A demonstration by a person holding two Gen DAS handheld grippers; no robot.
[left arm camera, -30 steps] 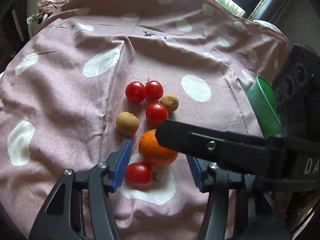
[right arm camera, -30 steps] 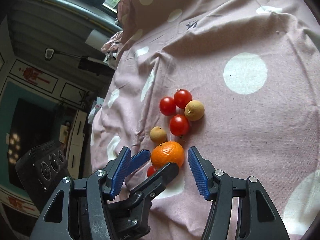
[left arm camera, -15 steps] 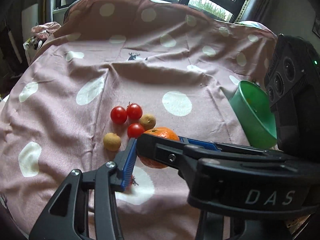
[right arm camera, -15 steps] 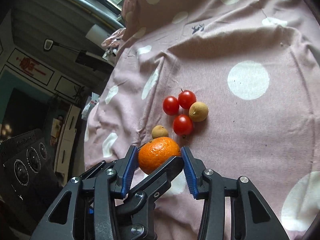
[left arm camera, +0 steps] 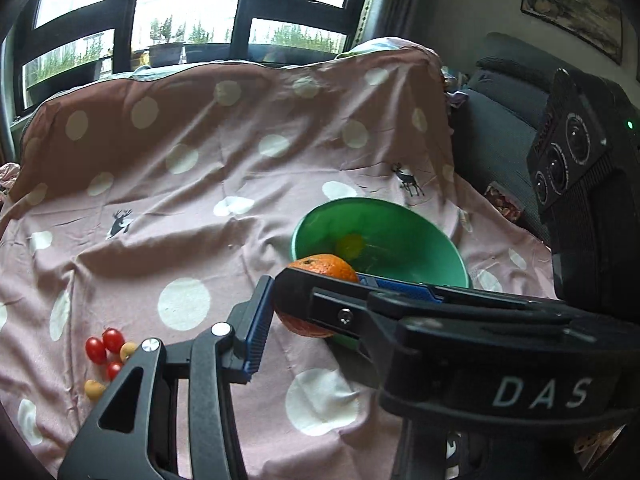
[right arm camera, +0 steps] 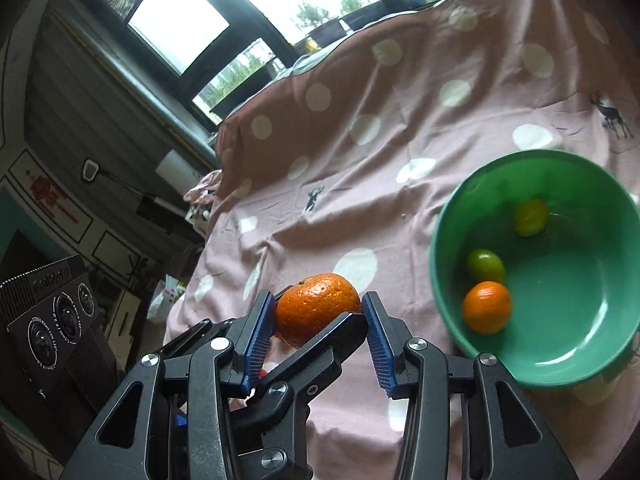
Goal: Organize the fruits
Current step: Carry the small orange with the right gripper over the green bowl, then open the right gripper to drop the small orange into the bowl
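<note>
An orange mandarin (right arm camera: 318, 304) is held off the cloth, squeezed between the blue pads of my right gripper (right arm camera: 320, 312); it also shows in the left wrist view (left arm camera: 320, 292). My left gripper (left arm camera: 320, 312) crosses the right one around the same mandarin; one blue pad (left arm camera: 256, 328) touches its side, the other finger is hidden behind the right gripper's body. A green bowl (right arm camera: 452, 208) to the right holds a second mandarin (right arm camera: 487, 307), a green fruit (right arm camera: 485, 266) and a yellow-green fruit (right arm camera: 530, 217).
Several cherry tomatoes (left arm camera: 104, 346) and two small brown fruits (left arm camera: 94, 389) lie on the pink dotted cloth (left arm camera: 192, 208) at lower left. A dark sofa (left arm camera: 492, 136) stands behind the bowl. Windows are at the back.
Both grippers lifted the mandarin off the cloth and moved right, toward the green bowl, which is now fully in view. The tomatoes and brown fruits stayed behind at the left.
</note>
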